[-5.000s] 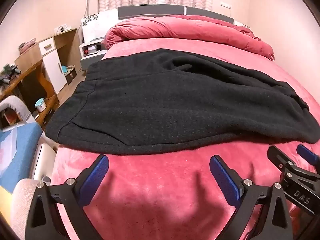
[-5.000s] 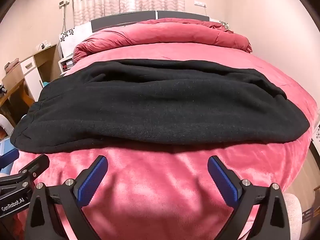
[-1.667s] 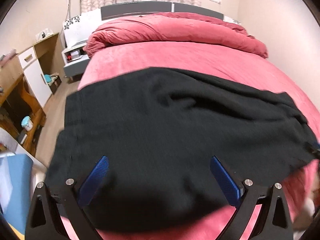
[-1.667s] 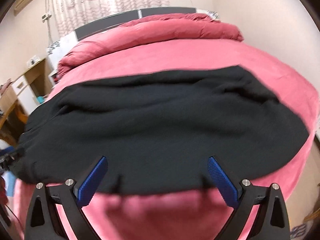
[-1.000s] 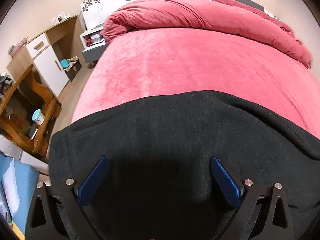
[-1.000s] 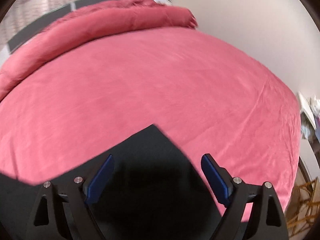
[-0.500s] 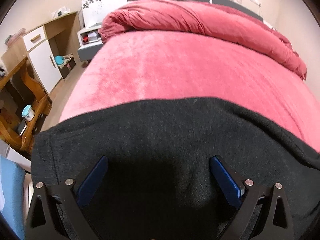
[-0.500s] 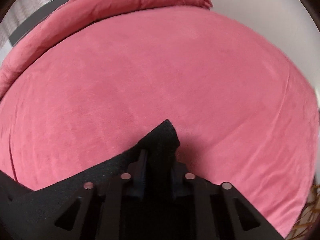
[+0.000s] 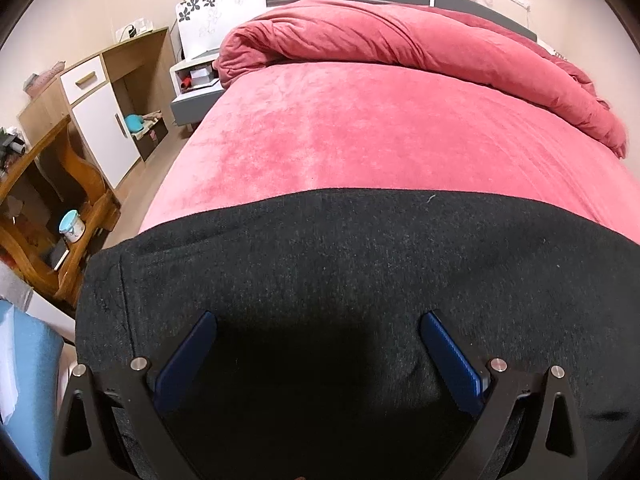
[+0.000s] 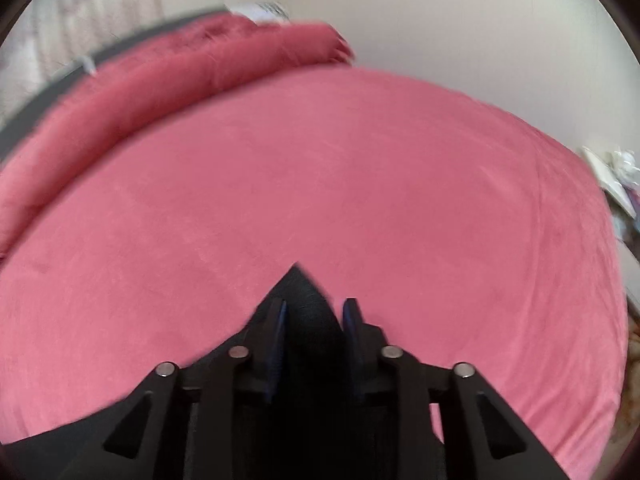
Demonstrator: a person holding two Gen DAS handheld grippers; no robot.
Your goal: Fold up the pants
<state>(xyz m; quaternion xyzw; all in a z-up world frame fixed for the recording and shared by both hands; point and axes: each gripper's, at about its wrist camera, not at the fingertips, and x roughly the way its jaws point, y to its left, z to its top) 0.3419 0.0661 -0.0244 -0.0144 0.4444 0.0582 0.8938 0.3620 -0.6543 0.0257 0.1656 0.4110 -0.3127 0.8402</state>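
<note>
Black fleece pants point(image 9: 340, 256) lie across the near part of a pink bed point(image 9: 380, 132). In the left wrist view my left gripper point(image 9: 318, 344) is open, its blue pads spread wide just over the waistband end of the pants. In the right wrist view my right gripper point(image 10: 314, 312) is shut on a pointed corner of the pants point(image 10: 298, 280), which sticks out past the fingertips over the pink bedcover point(image 10: 320, 168). The view is blurred by motion.
A rolled pink duvet point(image 9: 400, 44) lies at the head of the bed. Left of the bed stand a nightstand point(image 9: 196, 84), a white and wood cabinet point(image 9: 100, 100) and a wooden desk point(image 9: 52, 200). A blue item point(image 9: 28, 380) sits at the near left.
My right gripper closed on the corner of the pants and has lifted it a little over the bed. My left gripper stays open over the waistband end, barely moved.
</note>
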